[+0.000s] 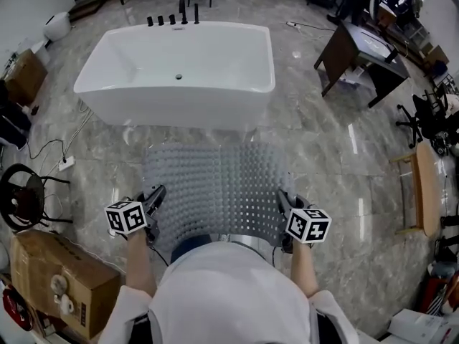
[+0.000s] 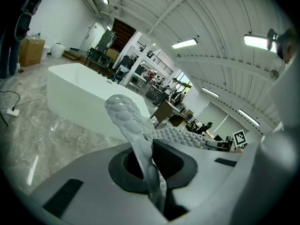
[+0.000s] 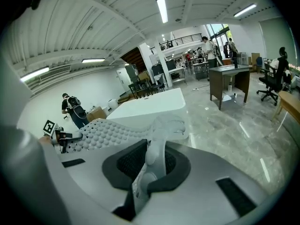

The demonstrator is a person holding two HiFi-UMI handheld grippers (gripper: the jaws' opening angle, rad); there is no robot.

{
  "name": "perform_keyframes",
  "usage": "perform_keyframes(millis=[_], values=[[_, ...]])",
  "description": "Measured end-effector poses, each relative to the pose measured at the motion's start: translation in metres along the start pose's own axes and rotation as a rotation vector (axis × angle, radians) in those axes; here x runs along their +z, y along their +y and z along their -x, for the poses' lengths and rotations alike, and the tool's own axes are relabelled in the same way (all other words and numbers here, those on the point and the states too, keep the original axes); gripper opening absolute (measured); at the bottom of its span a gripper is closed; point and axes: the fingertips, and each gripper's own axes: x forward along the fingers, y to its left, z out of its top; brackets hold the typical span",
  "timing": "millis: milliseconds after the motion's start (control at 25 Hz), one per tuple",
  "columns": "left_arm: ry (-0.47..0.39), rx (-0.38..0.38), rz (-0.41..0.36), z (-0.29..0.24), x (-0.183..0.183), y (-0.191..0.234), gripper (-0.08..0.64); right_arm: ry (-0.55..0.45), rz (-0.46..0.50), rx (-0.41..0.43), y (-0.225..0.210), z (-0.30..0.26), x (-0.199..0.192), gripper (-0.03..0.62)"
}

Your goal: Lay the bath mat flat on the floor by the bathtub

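Observation:
A translucent grey bath mat point(image 1: 215, 186) with rows of bumps hangs spread between my two grippers, in front of the white bathtub point(image 1: 179, 70). My left gripper point(image 1: 152, 201) is shut on the mat's near left edge, and my right gripper point(image 1: 282, 203) is shut on its near right edge. In the left gripper view a fold of the mat point(image 2: 136, 135) stands pinched between the jaws, with the bathtub point(image 2: 89, 100) behind. In the right gripper view the mat point(image 3: 154, 156) is clamped the same way and stretches left toward the other gripper.
Grey marble floor point(image 1: 323, 156) surrounds the tub. A cardboard box point(image 1: 61, 278) sits at my near left, beside a black stool point(image 1: 21, 196) and a cable. A dark desk point(image 1: 362, 56) stands at the far right, a wooden bench point(image 1: 423, 188) further right.

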Motion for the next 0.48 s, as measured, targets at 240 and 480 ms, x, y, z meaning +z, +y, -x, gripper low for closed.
perform_keyframes(millis=[240,480], values=[[0.003,0.005,0.002,-0.02,0.017,0.009,0.048,0.016,-0.011,0.004,-0.01,-0.023,0.013,0.041],[0.025,-0.008,0.015,-0.047,0.044,0.039,0.047,0.015,-0.031,-0.02,-0.01,-0.059,0.028,0.041]])
